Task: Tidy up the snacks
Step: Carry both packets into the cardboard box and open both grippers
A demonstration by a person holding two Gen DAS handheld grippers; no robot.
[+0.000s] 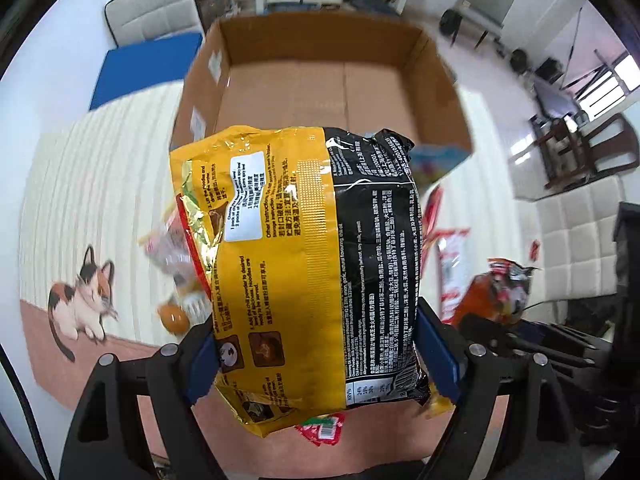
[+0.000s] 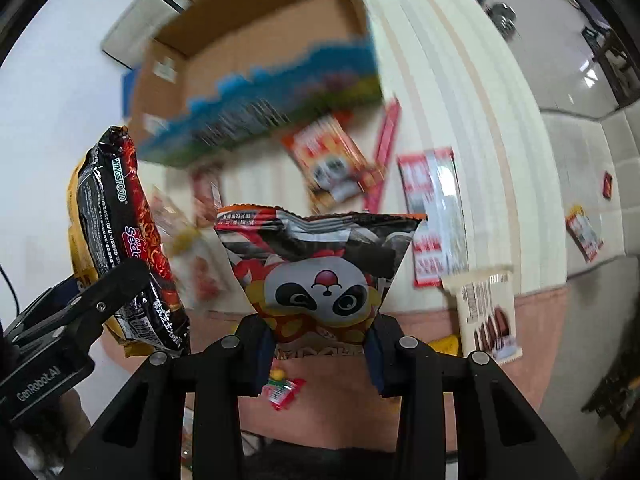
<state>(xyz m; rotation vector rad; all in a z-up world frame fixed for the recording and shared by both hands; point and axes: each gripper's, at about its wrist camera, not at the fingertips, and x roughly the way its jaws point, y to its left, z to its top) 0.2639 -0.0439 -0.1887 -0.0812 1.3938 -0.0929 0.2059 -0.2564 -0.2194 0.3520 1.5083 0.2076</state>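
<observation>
**Both grippers held snacks over the mat**

The left gripper (image 1: 316, 356) gripped a noodle pack (image 1: 296, 264), jaws wide around it, before the open box (image 1: 320, 84). The right gripper (image 2: 320, 344) was closed tight on a panda bag (image 2: 320, 272), above loose packets (image 2: 434, 216) on the mat (image 2: 480, 128).

I've got a big yellow-and-black noodle pack (image 1: 316, 264) hanging clear of the mat, its printed back toward the left camera, and a small panda snack bag (image 2: 324, 276), crimped top edge up, raised off the mat on my right. Beyond them the open cardboard box (image 1: 320, 84) stands with its brown floor bare. More packets are scattered on the mat: a red-and-white wrapper (image 2: 434, 216), a cream cookie pack (image 2: 486, 312) and a small red sachet (image 2: 282, 394).
</observation>
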